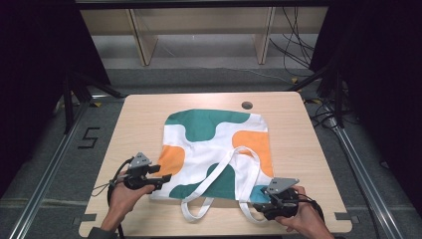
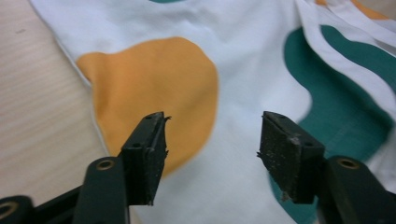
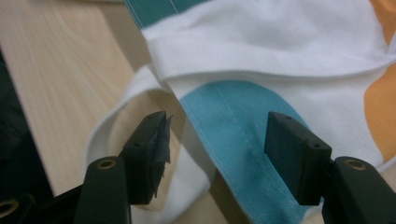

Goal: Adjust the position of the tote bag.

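Wooden table [image 1: 293, 114]: both tongs [image 1: 166, 177] [image 1: 256, 205] gape at the tote bag's [image 1: 219, 144] near corners.

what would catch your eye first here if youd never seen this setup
The tote bag lying flat mid-table, white with green, orange and blue blobs, its white straps looping toward the near edge of the wooden table. Next, the two black grippers at its near corners: the left gripper open at the orange patch, the right gripper open over the blue corner.
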`<move>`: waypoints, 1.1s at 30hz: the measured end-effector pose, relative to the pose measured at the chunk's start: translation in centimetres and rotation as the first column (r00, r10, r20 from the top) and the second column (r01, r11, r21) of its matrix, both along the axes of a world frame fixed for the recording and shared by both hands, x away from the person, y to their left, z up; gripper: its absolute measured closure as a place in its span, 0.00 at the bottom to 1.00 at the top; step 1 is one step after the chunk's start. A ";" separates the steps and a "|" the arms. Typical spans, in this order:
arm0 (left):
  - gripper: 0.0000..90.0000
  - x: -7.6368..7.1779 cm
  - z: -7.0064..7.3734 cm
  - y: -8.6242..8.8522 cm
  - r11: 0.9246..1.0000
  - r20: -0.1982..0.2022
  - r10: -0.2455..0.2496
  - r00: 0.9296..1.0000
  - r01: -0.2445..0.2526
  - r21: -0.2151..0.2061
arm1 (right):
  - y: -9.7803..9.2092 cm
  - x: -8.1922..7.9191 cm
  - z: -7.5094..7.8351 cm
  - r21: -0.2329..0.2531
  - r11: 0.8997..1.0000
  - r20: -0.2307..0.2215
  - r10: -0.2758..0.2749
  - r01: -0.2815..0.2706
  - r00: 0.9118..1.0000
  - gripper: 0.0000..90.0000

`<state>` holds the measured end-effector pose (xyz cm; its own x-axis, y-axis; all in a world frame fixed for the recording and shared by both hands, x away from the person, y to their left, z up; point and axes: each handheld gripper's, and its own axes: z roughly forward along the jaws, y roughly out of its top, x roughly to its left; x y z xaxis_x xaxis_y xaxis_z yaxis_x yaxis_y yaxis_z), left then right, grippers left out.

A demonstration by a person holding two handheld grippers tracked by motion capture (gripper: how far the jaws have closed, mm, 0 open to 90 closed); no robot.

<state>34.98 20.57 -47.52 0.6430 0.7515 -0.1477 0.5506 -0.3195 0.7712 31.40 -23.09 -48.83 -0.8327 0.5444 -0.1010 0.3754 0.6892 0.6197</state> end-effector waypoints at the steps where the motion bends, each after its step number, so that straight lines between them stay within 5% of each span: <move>1: 0.43 -0.4 -0.1 -0.1 1.000 -0.003 0.001 1.000 -0.001 0.000 | 0.3 -0.2 -0.1 -0.001 1.000 -0.025 -0.021 0.021 0.999 0.46; 4: 0.39 -1.2 -0.6 -0.2 0.999 -0.019 -0.034 0.999 0.035 0.041 | 0.4 0.1 -0.6 -0.043 0.998 -0.001 -0.051 0.051 0.999 0.46; 7: 0.37 -1.6 -0.9 -0.2 0.997 -0.027 -0.048 0.998 0.049 0.064 | 0.6 0.1 -0.5 -0.056 0.998 0.027 -0.020 0.021 0.999 0.52; 10: 0.36 -2.1 -1.1 -0.5 0.998 -0.034 -0.023 0.999 0.025 0.050 | 0.3 0.3 0.4 -0.015 1.000 0.062 -0.018 0.019 0.998 0.64; 11: 0.36 -2.3 -0.9 -0.4 0.997 -0.037 -0.038 0.999 0.040 0.062 | -0.3 0.7 1.4 0.055 0.997 0.118 -0.054 0.048 0.992 0.68; 14: 0.36 -2.8 -0.8 -0.9 0.996 -0.044 -0.071 0.997 0.073 0.044 | -0.4 0.9 2.0 0.096 0.992 0.155 -0.092 0.078 0.984 0.71; 20: 0.37 -3.8 -1.4 -2.7 0.977 -0.048 -0.143 0.989 0.149 0.152 | 1.4 1.1 0.8 -0.007 0.998 0.142 -0.061 0.063 0.988 0.69; 22: 0.39 -3.7 -1.6 -2.7 0.972 -0.033 -0.146 0.989 0.150 0.182 | 1.4 1.4 1.0 -0.015 1.000 0.158 -0.022 0.025 0.987 0.81; 23: 0.38 -3.7 -1.7 -2.8 0.977 -0.043 -0.122 0.992 0.127 0.169 | 1.3 1.5 1.2 -0.002 1.000 0.174 -0.007 0.007 0.985 0.87; 25: 0.38 -3.7 -1.6 -2.6 0.974 -0.025 -0.115 0.993 0.118 0.192 | 0.7 2.0 2.0 0.018 1.000 0.205 0.016 -0.020 0.979 0.96; 27: 0.37 -3.6 -1.7 -2.5 0.968 -0.006 -0.107 0.994 0.106 0.227 | 0.1 2.1 3.3 0.139 0.990 0.207 -0.042 0.013 0.977 0.98; 29: 0.37 -3.6 -1.8 -2.5 0.957 0.010 -0.105 0.994 0.099 0.272 | -0.2 2.5 4.6 0.240 0.970 0.201 -0.091 0.041 0.975 0.99; 32: 0.37 -3.3 -2.1 -3.0 0.939 0.025 -0.095 0.995 0.081 0.335 | 0.0 2.7 4.8 0.244 0.969 0.219 -0.100 0.044 0.971 0.99; 33: 0.40 -3.0 -2.5 -3.2 0.942 0.040 -0.083 0.996 0.065 0.330 | 0.2 2.9 4.9 0.241 0.970 0.221 -0.088 0.033 0.971 0.99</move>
